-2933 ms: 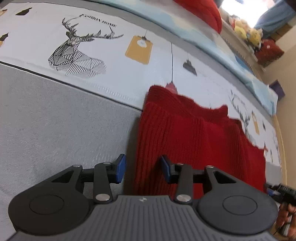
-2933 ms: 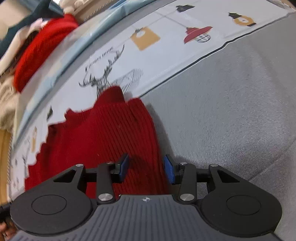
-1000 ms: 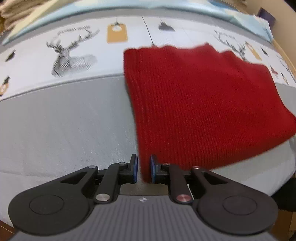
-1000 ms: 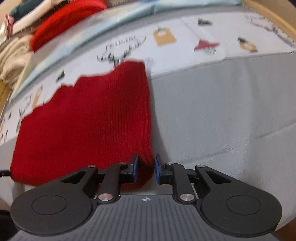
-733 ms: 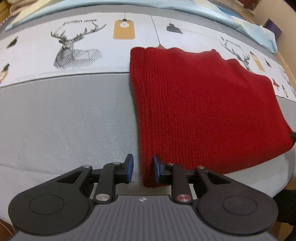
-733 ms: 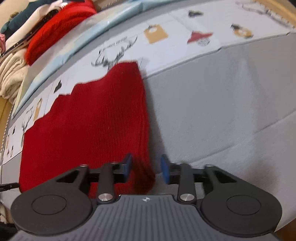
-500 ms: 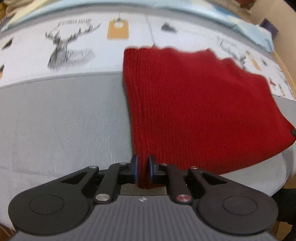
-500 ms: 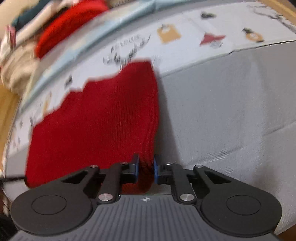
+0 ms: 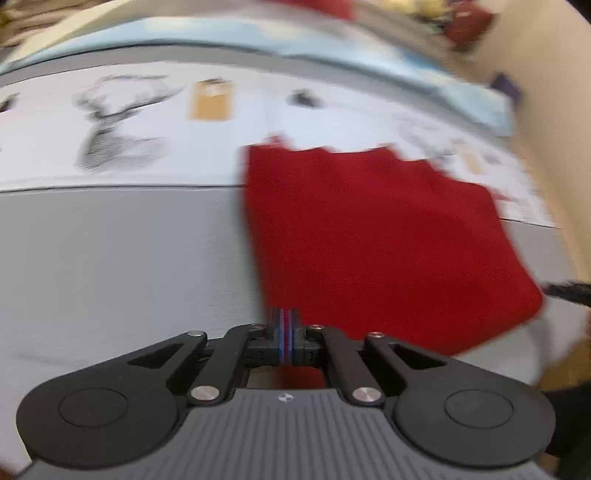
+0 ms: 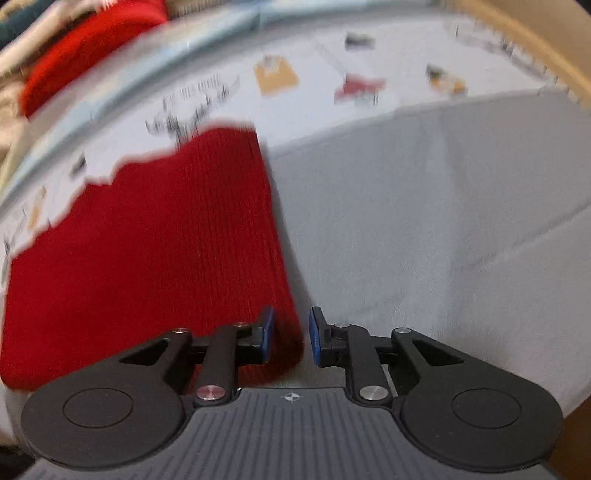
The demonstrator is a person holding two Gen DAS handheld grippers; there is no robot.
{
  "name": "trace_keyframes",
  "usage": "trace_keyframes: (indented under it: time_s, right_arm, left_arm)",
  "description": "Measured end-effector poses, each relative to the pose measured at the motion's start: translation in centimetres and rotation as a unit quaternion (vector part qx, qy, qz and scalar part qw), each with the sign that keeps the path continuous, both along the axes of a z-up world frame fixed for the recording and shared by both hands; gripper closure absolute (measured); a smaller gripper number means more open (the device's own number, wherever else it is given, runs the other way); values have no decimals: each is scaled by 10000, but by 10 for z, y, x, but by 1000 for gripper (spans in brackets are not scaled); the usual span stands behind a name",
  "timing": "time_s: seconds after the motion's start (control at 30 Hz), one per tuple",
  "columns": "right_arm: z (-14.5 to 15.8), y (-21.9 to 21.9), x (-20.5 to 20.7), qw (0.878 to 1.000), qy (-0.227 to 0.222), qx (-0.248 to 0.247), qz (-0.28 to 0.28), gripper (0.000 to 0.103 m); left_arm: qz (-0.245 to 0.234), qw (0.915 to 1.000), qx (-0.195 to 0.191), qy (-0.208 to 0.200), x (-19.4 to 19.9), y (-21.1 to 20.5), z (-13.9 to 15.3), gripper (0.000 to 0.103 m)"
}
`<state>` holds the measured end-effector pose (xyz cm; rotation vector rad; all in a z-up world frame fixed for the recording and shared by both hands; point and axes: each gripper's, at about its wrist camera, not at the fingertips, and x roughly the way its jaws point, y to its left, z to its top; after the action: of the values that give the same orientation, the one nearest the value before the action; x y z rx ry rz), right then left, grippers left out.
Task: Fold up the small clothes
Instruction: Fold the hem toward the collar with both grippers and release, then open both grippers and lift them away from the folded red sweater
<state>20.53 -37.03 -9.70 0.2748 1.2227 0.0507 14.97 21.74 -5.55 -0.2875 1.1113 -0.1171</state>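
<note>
A red knit garment (image 9: 369, 240) lies folded flat on the grey bed cover (image 9: 110, 258), its far edge reaching the printed white band. In the left wrist view my left gripper (image 9: 286, 332) is shut on the garment's near left corner, with red cloth showing between and below the blue pads. In the right wrist view the same garment (image 10: 166, 240) lies to the left. Its near right corner sits between the jaws of my right gripper (image 10: 290, 334), which are opening; a gap shows at the right pad. Both views are blurred.
A white band printed with deer and lamps (image 9: 147, 129) crosses the bed behind the garment, and a light blue blanket (image 9: 258, 37) lies past it. Another red knit pile (image 10: 85, 33) sits at the back left. A wooden bed edge (image 10: 535, 48) curves at the right.
My left gripper has gone from slightly open to shut on the garment's near left corner. My right gripper, pinching the near right corner half a second ago, has spread its jaws.
</note>
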Motion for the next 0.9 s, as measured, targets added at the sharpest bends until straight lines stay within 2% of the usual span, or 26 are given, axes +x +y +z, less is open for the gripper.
trace_keyframes:
  time_s: [0.07, 0.13, 0.17, 0.23, 0.3, 0.43, 0.5, 0.57, 0.63, 0.73, 0.77, 0.87, 0.9]
  right_arm:
    - [8, -3, -1, 9991, -300, 300, 8, 79]
    - [5, -1, -1, 9978, -281, 553, 240, 79]
    - [-5, 4, 0, 9980, -73, 494, 397, 80]
    - [-29, 11, -1, 9966, 508, 155, 637, 80]
    - [-36, 12, -3, 9955, 676, -38, 662, 79]
    - [-15, 7, -4, 9987, 185, 152, 451, 79]
    - [-18, 6, -3, 9989, 281, -3, 374, 79]
    - [-33, 8, -3, 9970, 637, -164, 419, 79]
    - [-30, 9, -4, 9978, 512, -158, 377, 79]
    - [-19, 7, -1, 9992, 170, -28, 360, 78]
    - [-19, 8, -1, 9992, 185, -21, 365, 75]
    - [-35, 14, 1, 9955, 698, -338, 545, 72]
    - [-33, 17, 2, 9953, 641, -454, 567, 72]
  left_arm:
    - [-409, 9991, 9, 57, 3, -18, -5, 98]
    - [-646, 9968, 326, 348, 5, -34, -19, 97]
    - [-709, 9938, 601, 613, 8, -40, -30, 97]
    - [-703, 9892, 837, 974, 12, -44, -45, 97]
    - [-591, 9902, 835, 950, 14, -42, -43, 97]
    - [-262, 9963, 605, 553, 17, -32, -27, 96]
    - [-145, 9947, 715, 729, 22, -30, -35, 96]
    - [-205, 9896, 983, 1031, 24, -34, -47, 95]
    - [-213, 9893, 1038, 1008, 21, -37, -46, 94]
    - [-50, 9941, 850, 670, 19, -30, -33, 94]
    - [4, 9945, 822, 651, 20, -28, -33, 94]
    - [-16, 9894, 1065, 991, 23, -31, -44, 89]
    - [-16, 9894, 1090, 960, 23, -32, -42, 88]
